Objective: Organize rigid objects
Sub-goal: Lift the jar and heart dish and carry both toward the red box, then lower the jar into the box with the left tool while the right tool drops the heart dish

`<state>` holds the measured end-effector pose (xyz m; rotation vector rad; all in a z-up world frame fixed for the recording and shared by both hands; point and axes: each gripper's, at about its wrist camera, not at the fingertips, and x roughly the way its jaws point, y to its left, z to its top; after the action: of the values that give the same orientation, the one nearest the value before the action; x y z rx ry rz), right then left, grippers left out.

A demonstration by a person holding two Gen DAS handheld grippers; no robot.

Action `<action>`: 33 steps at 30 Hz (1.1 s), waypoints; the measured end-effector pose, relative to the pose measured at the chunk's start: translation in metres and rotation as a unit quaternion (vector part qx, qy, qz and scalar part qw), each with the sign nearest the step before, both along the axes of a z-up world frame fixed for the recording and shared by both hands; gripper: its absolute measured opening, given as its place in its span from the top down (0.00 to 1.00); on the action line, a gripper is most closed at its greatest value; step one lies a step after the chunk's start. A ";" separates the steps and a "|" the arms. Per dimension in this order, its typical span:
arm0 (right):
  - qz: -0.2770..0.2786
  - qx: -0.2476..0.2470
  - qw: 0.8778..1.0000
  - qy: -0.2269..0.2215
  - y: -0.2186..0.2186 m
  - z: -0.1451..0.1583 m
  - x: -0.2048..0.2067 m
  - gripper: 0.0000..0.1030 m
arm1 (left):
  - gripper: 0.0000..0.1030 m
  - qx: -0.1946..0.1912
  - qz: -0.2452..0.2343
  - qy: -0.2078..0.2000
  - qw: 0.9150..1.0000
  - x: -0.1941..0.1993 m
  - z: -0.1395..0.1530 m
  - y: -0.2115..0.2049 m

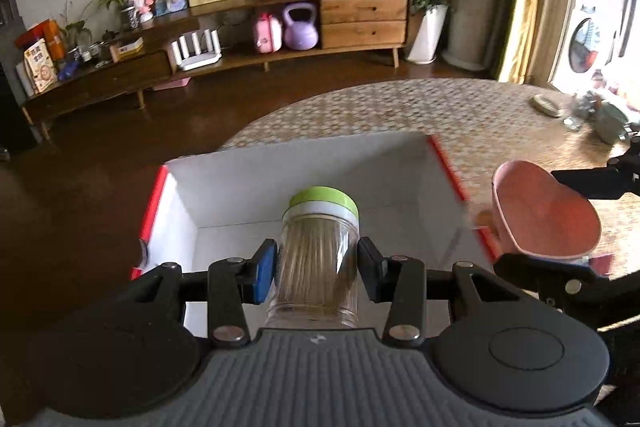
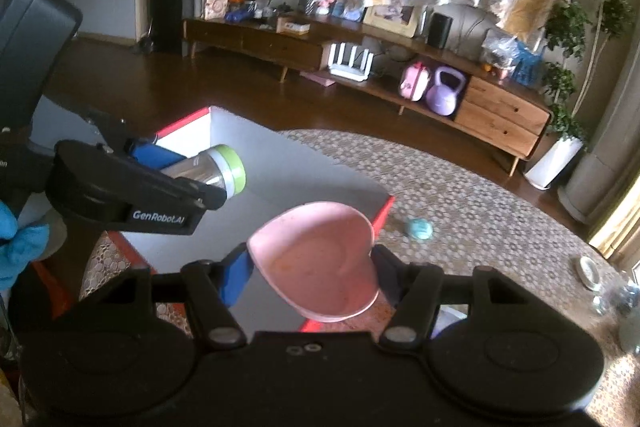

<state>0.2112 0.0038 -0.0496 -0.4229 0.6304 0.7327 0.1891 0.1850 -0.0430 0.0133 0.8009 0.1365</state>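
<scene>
My left gripper is shut on a clear jar with a green lid, full of thin sticks, held over the white box with red edges. The jar also shows in the right wrist view, tilted above the box. My right gripper is shut on a pink heart-shaped dish, held above the box's right edge. The dish shows in the left wrist view, just right of the box.
The box sits on a round table with a patterned cloth. A small blue object lies on the cloth right of the box. Small dishes and clutter lie at the table's far right. A wooden sideboard stands behind.
</scene>
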 end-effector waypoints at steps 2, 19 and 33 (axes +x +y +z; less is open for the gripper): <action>0.005 -0.006 1.000 0.004 0.011 -0.006 0.006 0.38 | 0.59 0.004 0.007 0.008 1.000 0.007 -0.006 0.011; 0.030 -0.086 0.992 0.087 0.080 -0.070 0.041 0.39 | 0.59 0.036 -0.003 0.136 0.990 0.069 -0.062 0.037; 0.025 -0.139 0.981 0.131 0.088 -0.084 0.051 0.38 | 0.59 0.004 0.005 0.202 0.979 0.092 -0.083 0.049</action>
<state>0.2622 0.0919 -0.1332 -0.6060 0.9790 0.7578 0.2814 0.2344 -0.1265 0.0464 1.2063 0.1480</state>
